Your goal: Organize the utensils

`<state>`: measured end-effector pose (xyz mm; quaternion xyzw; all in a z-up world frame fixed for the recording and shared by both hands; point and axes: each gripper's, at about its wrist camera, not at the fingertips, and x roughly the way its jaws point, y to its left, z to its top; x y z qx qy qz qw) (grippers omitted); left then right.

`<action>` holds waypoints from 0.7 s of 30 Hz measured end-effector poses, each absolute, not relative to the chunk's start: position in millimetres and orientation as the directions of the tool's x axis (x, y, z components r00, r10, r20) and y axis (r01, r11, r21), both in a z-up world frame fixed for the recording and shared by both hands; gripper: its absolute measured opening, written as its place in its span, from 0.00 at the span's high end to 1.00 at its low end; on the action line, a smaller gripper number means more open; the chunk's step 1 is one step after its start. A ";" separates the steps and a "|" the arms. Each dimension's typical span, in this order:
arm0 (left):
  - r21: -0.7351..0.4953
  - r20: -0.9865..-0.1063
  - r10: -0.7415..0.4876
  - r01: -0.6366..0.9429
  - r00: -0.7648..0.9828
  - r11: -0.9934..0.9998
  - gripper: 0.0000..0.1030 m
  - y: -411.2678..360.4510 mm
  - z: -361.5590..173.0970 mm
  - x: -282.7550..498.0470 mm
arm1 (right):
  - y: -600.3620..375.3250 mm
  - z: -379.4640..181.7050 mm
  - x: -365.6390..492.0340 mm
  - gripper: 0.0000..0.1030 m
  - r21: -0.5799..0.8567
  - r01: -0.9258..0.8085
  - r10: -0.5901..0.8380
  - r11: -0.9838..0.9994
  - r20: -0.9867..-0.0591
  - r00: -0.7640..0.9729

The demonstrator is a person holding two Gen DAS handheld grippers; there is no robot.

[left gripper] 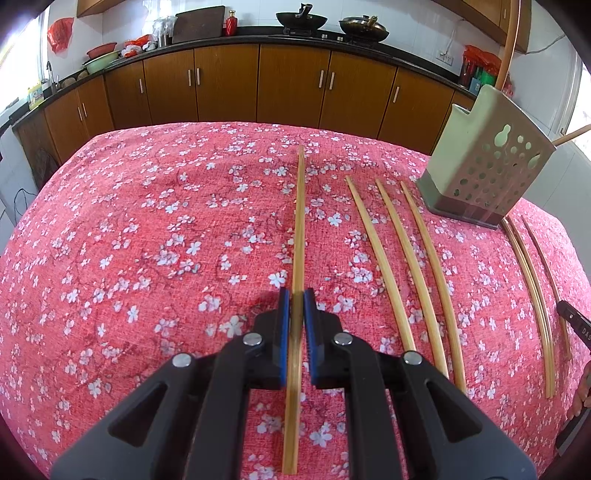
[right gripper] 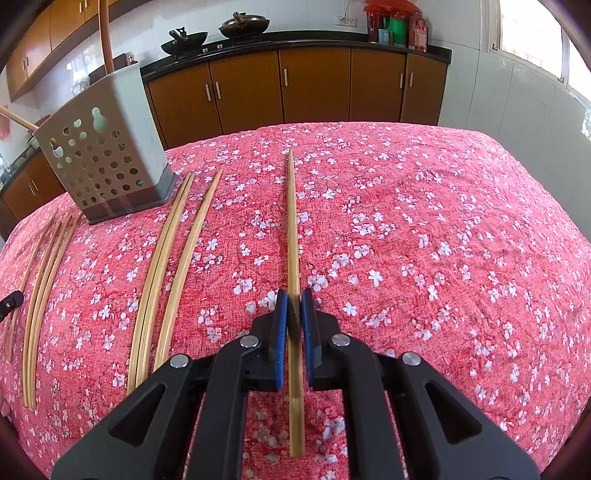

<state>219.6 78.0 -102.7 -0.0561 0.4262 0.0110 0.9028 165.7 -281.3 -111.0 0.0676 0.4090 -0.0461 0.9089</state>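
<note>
My left gripper point(left gripper: 296, 295) is shut on a bamboo chopstick point(left gripper: 300, 221) that runs forward along the red floral tablecloth. My right gripper point(right gripper: 294, 295) is shut on another bamboo chopstick point(right gripper: 292, 221) the same way. A grey perforated utensil holder point(left gripper: 484, 162) stands at the far right in the left wrist view and at the far left in the right wrist view point(right gripper: 107, 158), with a long handle sticking out of it. Three loose chopsticks point(left gripper: 406, 258) lie right of my left gripper. Three more loose chopsticks point(right gripper: 166, 266) lie left of my right gripper.
The table point(left gripper: 147, 221) is covered with a red cloth with white flowers. Behind it are brown kitchen cabinets point(left gripper: 258, 81) and a dark counter with woks point(left gripper: 301, 20). Further chopsticks point(right gripper: 40, 288) lie at the left edge of the right wrist view.
</note>
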 end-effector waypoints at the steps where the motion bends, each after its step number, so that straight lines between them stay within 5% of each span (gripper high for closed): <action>1: -0.093 -0.771 -0.029 -0.068 0.637 0.993 0.88 77.6 -102.7 219.5 | -281.4 -111.0 165.7 0.91 0.085 0.139 -0.028 0.987 -0.750 0.661; 21: -0.098 -0.771 -0.031 -0.070 0.637 0.993 0.88 77.2 -101.5 219.0 | -281.4 -110.9 165.7 0.91 0.087 0.138 -0.027 0.987 -0.749 0.662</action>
